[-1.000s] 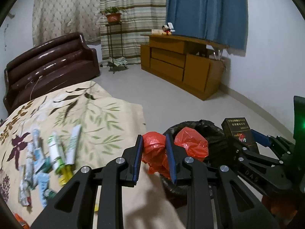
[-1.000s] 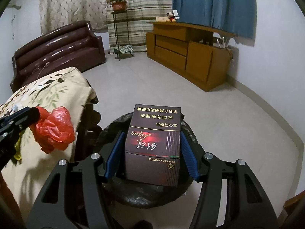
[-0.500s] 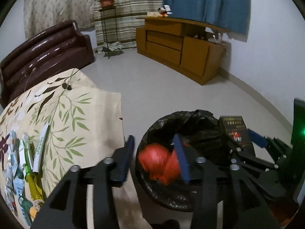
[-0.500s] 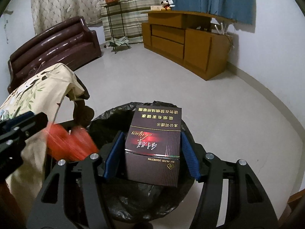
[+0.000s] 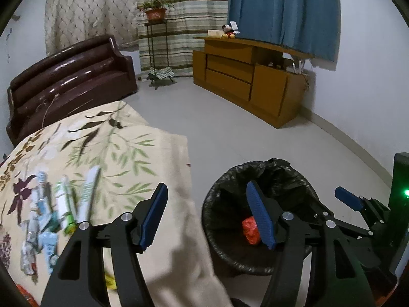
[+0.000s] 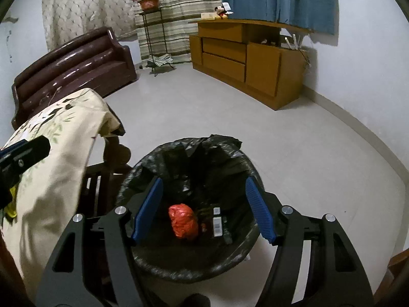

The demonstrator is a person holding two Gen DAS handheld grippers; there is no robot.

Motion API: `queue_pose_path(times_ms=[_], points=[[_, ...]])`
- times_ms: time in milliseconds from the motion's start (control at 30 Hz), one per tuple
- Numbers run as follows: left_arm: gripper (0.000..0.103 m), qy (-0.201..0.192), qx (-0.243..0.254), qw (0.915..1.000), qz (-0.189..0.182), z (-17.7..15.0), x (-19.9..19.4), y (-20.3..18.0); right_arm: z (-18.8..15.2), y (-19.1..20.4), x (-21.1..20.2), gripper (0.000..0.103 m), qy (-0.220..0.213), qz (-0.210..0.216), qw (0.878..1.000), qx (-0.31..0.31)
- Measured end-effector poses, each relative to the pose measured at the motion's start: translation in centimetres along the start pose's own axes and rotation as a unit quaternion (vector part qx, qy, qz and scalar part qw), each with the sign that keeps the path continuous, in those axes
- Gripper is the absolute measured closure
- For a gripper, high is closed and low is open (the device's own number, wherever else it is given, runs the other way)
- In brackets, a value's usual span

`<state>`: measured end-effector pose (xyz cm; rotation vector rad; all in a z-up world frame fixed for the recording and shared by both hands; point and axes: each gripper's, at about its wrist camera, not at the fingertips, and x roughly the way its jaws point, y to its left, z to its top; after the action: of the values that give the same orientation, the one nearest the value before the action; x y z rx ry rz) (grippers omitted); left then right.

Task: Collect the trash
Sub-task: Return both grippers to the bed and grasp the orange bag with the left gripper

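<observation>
My left gripper (image 5: pixel 208 217) and right gripper (image 6: pixel 203 211) both opening, nothing between jaws; red bag (image 6: pixel 183 220) and dark box (image 6: pixel 219 223) lie in bin (image 6: pixel 153 168).

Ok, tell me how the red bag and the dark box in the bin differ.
The red bag is crumpled into a soft, rounded ball; the dark box is stiff and straight-edged. The red bag is bright and plain; the dark box is nearly black with white labels showing. The red bag lies left of the dark box. Both rest at the bottom of the black-lined bin, below the open right gripper.
</observation>
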<state>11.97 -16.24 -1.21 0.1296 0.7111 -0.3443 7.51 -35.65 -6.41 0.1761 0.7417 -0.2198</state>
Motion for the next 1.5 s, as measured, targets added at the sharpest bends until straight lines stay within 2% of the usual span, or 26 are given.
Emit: queue_pose_path(times_ms=[167,700,1100,1300,1500], points=[[0.040,-0.011,-0.007,0.9997,0.019,-1.0,-2.4,2.2,-0.8,1.9,-2.1,0.037,-0.001,0.017,1.000,-0.009],[0.040,-0.008,-0.058,0.9944,0.087,-6.0,-9.6,11.0,-3.0,10.8,-6.9,0.037,-0.002,0.069,0.995,-0.078],[0.031,-0.024,-0.087,0.9845,0.151,-10.2,-14.7,16.9,-5.8,17.2,-9.2,0.037,0.006,0.102,0.986,-0.133],[0.030,-0.004,-0.103,0.9826,0.154,-12.2,-14.6,19.2,-6.3,19.1,-10.1,0.037,0.005,0.108,0.983,-0.147],[0.029,0.019,-0.109,0.9845,0.137,-13.5,-13.5,20.2,-6.5,20.7,-10.5,0.037,0.004,0.108,0.983,-0.152]])
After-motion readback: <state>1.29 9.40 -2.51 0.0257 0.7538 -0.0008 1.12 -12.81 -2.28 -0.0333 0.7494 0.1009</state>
